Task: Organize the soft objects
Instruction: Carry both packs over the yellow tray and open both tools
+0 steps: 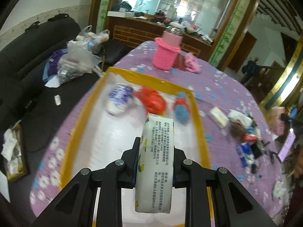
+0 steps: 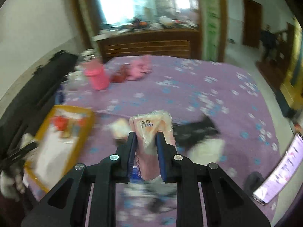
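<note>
Clamped in the left gripper (image 1: 157,147), a white tissue pack (image 1: 157,157) printed with black Chinese text hangs over the yellow-rimmed box (image 1: 198,117). Right gripper (image 2: 145,141) jaws pinch a pink tissue pack (image 2: 151,132) above the purple bedspread (image 2: 208,87); its label is unreadable.

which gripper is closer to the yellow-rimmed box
Left. The left gripper, holding a white tissue pack, hangs over the yellow-rimmed box; the right gripper is off to its side.

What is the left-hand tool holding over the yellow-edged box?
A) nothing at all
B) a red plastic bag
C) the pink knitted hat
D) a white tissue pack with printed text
D: in the left wrist view the jaws of the left gripper are shut on the white tissue pack, held above the yellow-edged box.
</note>
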Demonstrator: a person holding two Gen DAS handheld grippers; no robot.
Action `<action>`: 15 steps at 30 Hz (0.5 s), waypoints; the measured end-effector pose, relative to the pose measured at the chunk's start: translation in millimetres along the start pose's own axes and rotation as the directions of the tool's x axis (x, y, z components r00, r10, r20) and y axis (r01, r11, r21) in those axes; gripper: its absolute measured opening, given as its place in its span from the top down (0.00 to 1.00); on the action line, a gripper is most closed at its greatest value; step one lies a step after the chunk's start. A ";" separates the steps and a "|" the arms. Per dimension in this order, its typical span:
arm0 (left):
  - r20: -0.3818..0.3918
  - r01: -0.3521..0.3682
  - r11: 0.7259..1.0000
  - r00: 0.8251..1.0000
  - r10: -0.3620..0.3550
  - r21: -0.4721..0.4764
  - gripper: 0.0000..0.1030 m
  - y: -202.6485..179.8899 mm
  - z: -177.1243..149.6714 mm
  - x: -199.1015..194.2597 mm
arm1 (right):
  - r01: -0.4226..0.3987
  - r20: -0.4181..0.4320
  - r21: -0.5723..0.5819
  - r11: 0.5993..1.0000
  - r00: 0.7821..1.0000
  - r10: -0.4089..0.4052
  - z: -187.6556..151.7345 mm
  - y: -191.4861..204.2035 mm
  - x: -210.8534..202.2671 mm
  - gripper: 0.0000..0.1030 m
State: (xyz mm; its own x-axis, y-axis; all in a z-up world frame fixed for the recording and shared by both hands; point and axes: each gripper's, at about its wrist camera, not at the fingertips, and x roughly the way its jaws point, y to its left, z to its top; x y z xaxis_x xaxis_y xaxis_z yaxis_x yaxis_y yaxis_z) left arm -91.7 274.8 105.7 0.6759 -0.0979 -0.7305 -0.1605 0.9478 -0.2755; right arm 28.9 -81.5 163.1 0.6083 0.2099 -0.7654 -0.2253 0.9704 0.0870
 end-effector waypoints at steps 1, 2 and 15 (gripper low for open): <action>-0.010 -0.005 1.000 1.000 0.005 -0.001 0.77 3.5 3.9 3.8 | -0.026 0.004 -0.022 0.999 1.000 0.026 2.0 16.4 -1.6 0.82; -0.019 -0.010 1.000 1.000 0.010 -0.001 0.77 4.9 6.8 7.3 | -0.047 0.003 -0.038 0.998 0.999 0.047 3.6 28.9 -0.8 0.82; -0.154 -0.036 0.999 0.987 0.041 0.036 0.77 2.5 67.3 103.1 | -0.294 -0.192 -0.183 0.938 0.947 0.259 -12.2 204.3 81.8 0.81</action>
State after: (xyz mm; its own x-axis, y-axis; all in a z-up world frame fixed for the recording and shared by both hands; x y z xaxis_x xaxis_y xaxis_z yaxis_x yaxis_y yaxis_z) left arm 26.0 287.5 71.7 0.5498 -0.1047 -0.8287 -0.1588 0.9609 -0.2268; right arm 23.3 132.5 110.4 0.3716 0.4272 -0.8243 -0.5294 0.8269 0.1899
